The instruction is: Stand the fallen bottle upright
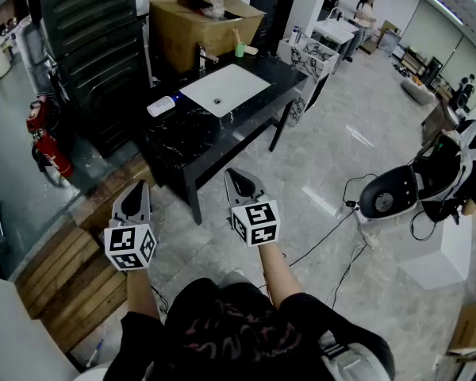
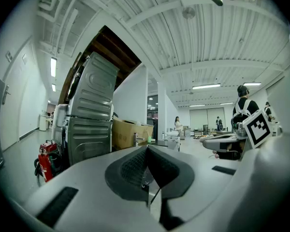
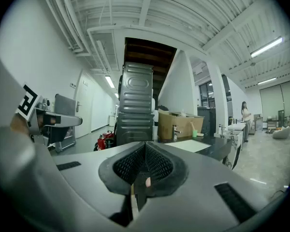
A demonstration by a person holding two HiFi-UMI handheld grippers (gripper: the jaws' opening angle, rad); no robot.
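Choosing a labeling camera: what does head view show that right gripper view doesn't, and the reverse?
Head view only: a bottle lying flat on the table, wood planks, floor cables, the person's arms.
Right gripper view only: the ceiling, a door, and the right gripper close up, jaws shut.
Both: the table, box, faucet, green cup, extinguisher, left gripper.
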